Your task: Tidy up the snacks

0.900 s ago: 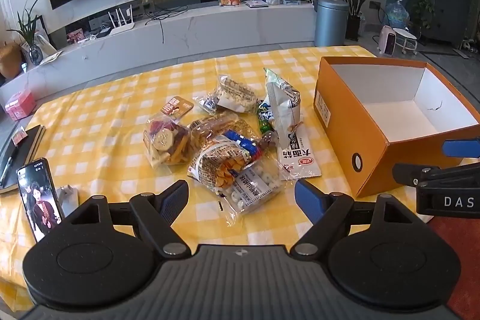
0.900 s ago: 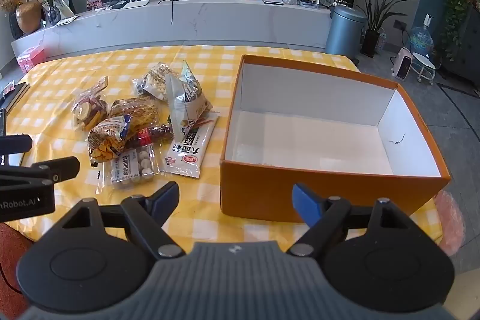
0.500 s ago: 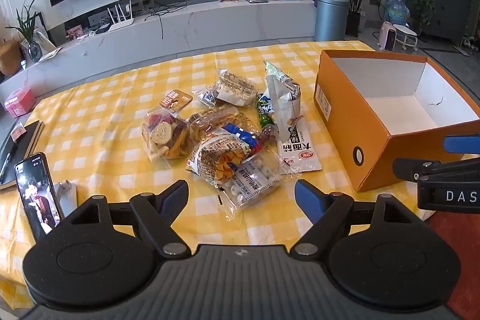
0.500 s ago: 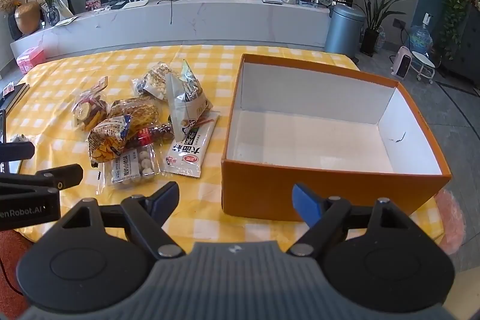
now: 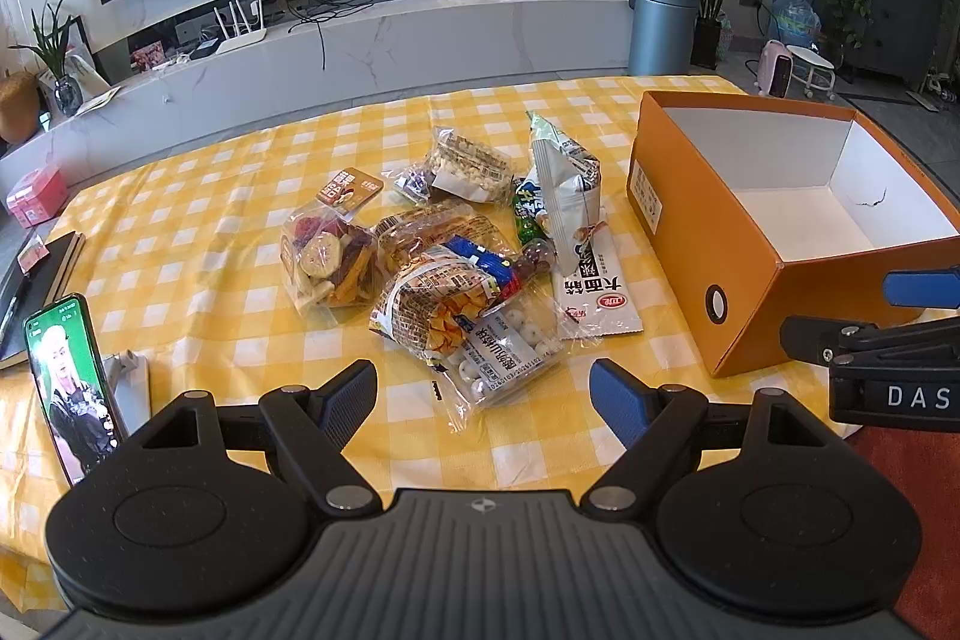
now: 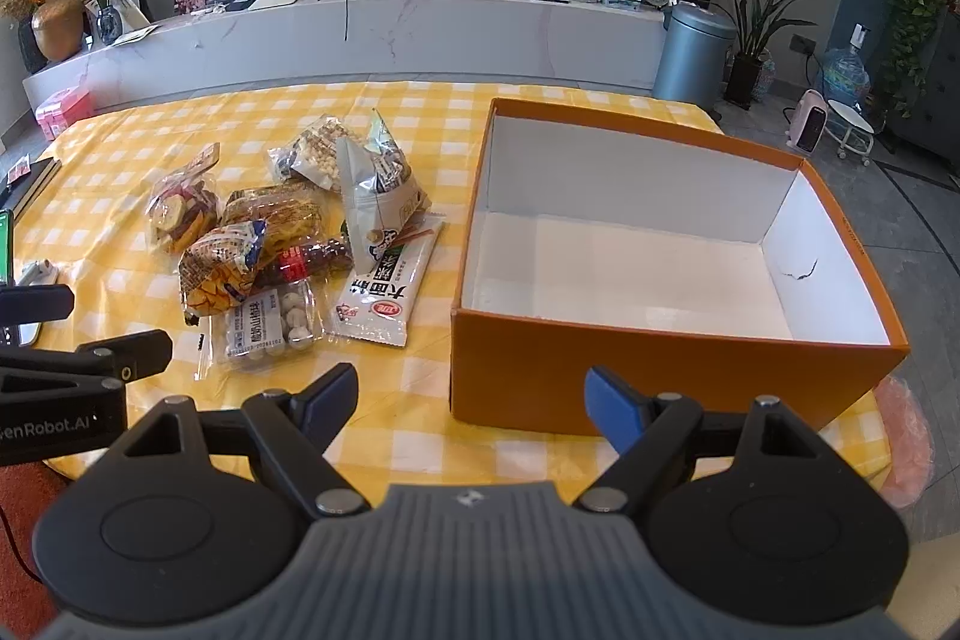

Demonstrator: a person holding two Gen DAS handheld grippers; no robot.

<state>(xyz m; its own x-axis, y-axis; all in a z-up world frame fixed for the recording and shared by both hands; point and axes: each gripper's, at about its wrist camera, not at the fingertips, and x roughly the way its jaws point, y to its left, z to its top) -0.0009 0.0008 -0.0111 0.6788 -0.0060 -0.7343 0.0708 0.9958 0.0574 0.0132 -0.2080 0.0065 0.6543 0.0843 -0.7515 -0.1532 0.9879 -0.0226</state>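
The worktop (image 5: 198, 232) carries a yellow-and-white checked cloth. On its right side stands the orange box (image 6: 660, 376), open at the top, white inside and holding nothing; its long axis runs across my right wrist view, and in the left wrist view one short end, with a round hole, faces me.

Just left of the box lies the pile of snacks (image 5: 456, 268), packets overlapping. The white noodle packet (image 6: 390, 280) lies flat, nearest the box but apart from it, long axis running away from me. A silver-green bag (image 5: 564, 184) stands tilted on its far end. The clear packet of white balls (image 5: 504, 346) lies nearest me, long axis slanting. The bag of dried fruit slices (image 5: 327, 262) lies at the pile's left edge.

A phone (image 5: 69, 382) stands propped at the worktop's left edge, screen lit.

My left hand-held gripper (image 5: 480, 397) points steeply down over the near edge before the pile, fingers spread wide, nothing between them. My right hand-held gripper (image 6: 471, 394) points down likewise before the box's near wall, also spread wide and gripping nothing.
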